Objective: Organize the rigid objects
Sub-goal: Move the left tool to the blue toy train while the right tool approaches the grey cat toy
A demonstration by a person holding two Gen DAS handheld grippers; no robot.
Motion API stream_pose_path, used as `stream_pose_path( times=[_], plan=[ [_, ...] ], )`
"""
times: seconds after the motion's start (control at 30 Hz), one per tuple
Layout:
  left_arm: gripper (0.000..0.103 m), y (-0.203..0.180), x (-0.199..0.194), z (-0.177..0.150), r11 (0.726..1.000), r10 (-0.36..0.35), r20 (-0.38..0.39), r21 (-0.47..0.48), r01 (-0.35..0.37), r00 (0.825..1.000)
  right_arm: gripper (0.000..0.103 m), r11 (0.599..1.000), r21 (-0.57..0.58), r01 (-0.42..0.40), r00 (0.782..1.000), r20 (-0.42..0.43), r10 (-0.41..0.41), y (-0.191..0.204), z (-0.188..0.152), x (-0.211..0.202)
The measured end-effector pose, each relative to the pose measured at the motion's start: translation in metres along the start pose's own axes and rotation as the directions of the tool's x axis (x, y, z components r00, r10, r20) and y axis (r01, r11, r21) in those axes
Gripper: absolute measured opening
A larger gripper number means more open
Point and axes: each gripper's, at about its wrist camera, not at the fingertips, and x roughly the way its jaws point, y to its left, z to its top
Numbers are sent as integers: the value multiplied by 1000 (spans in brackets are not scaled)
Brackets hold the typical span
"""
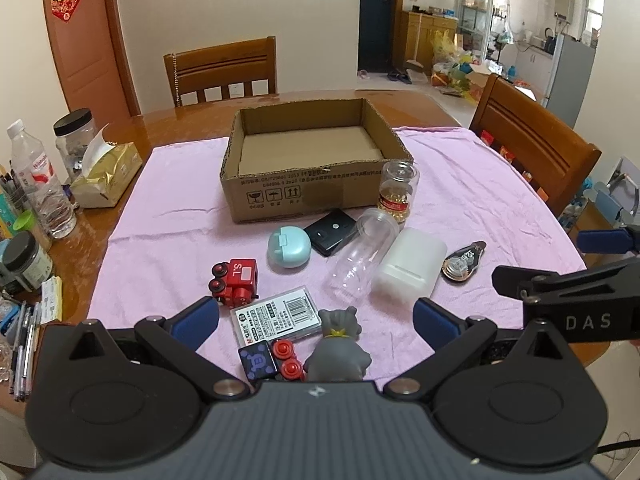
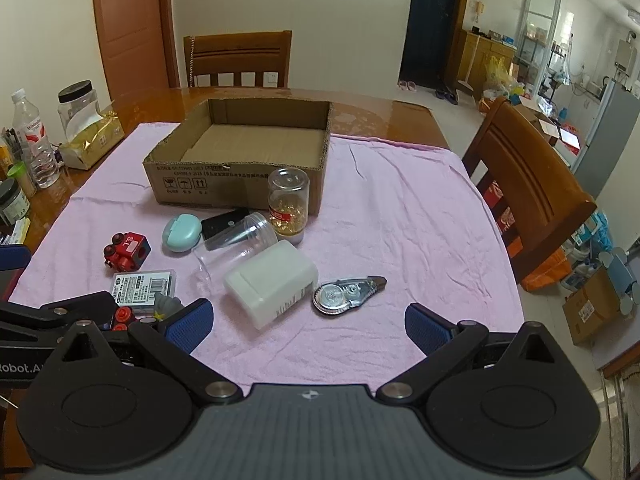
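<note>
An empty cardboard box [image 1: 316,190] [image 2: 236,186] stands on a pink cloth [image 1: 460,200]. In front of it lie a pill jar [image 1: 398,194] [image 2: 287,204], a clear tube [image 1: 362,254] [image 2: 236,246], a white bottle [image 1: 408,266] [image 2: 272,282], a teal case [image 1: 289,247] [image 2: 182,233], a black device [image 1: 330,231], a red toy train [image 1: 236,280] [image 2: 126,256], a card pack [image 1: 276,316] [image 2: 144,284], a correction tape [image 1: 464,262] [image 2: 348,290], a grey figurine [image 1: 338,344], a dice [image 1: 256,364] and a red-buttoned piece [image 1: 288,358]. My left gripper [image 1: 316,318] is open above the figurine. My right gripper [image 2: 308,322] is open, near the correction tape.
Wooden chairs stand behind [image 1: 222,70] and to the right [image 2: 528,192] of the table. On the table's left edge are a tissue box [image 1: 106,178], a water bottle [image 1: 40,184], jars [image 1: 74,136] and pens [image 1: 24,344]. The right gripper's arm [image 1: 568,300] reaches in at the right.
</note>
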Motion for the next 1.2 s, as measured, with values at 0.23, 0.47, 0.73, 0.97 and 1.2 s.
stream_pose_path(
  times=[0.23, 0.47, 0.73, 0.97, 1.2],
  plan=[
    [102, 13, 16, -11, 1000, -16, -7, -1, 16, 1000, 103, 999, -27, -27, 999, 17, 28, 10, -6, 16],
    [102, 28, 38, -24, 1000, 6, -37, 7, -6, 999, 103, 997, -42, -72, 997, -19, 71, 18, -19, 39],
    [102, 50, 72, -38, 999, 32, -99, 8, -31, 995, 103, 995, -58, -82, 993, -86, 76, 27, -32, 63],
    [102, 59, 100, -44, 999, 40, -141, 9, -39, 989, 103, 993, -71, -93, 988, -128, 83, 38, -34, 74],
    [103, 75, 102, -44, 999, 36, -141, 4, -36, 989, 103, 992, -79, -102, 985, -148, 89, 45, -33, 80]
  ],
)
